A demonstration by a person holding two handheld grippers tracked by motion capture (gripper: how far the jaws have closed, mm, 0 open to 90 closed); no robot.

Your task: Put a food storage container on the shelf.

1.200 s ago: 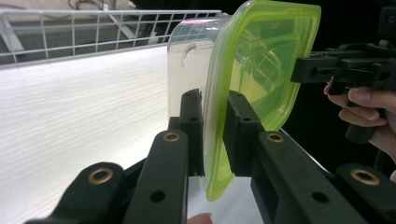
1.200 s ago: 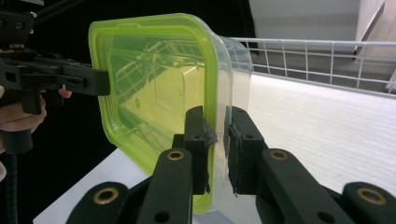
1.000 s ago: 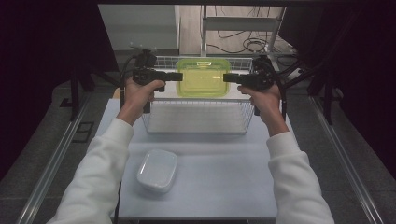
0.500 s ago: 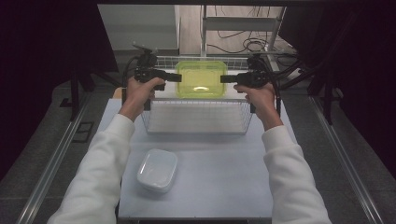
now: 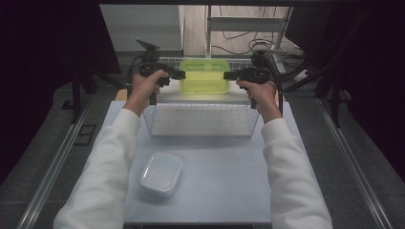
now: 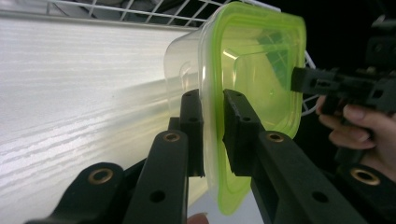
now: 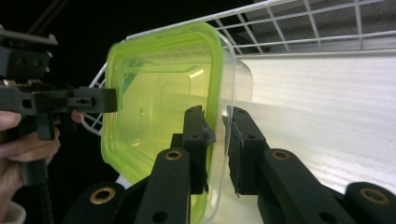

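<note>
A clear container with a lime-green lid (image 5: pixel 204 76) hangs over the far part of a wire basket (image 5: pixel 154 125), held from both sides. My left gripper (image 5: pixel 179 75) is shut on its left rim and my right gripper (image 5: pixel 228 75) on its right rim. In the left gripper view the jaws (image 6: pixel 212 100) pinch the lid's edge, with the container (image 6: pixel 252 70) turned sideways and the other gripper (image 6: pixel 345 86) beyond it. In the right gripper view the jaws (image 7: pixel 215 116) clamp the opposite rim of the container (image 7: pixel 159 93).
The basket has a white ribbed floor (image 5: pixel 200 121) and wire walls (image 7: pixel 303 28). A second clear lidless container (image 5: pixel 161 173) sits on the grey table (image 5: pixel 224 181) near the left forearm. Cables and dark stands lie beyond the table's far edge.
Both hands have carried the green-lidded container a little farther away over the basket. The container near the left forearm has not moved.
</note>
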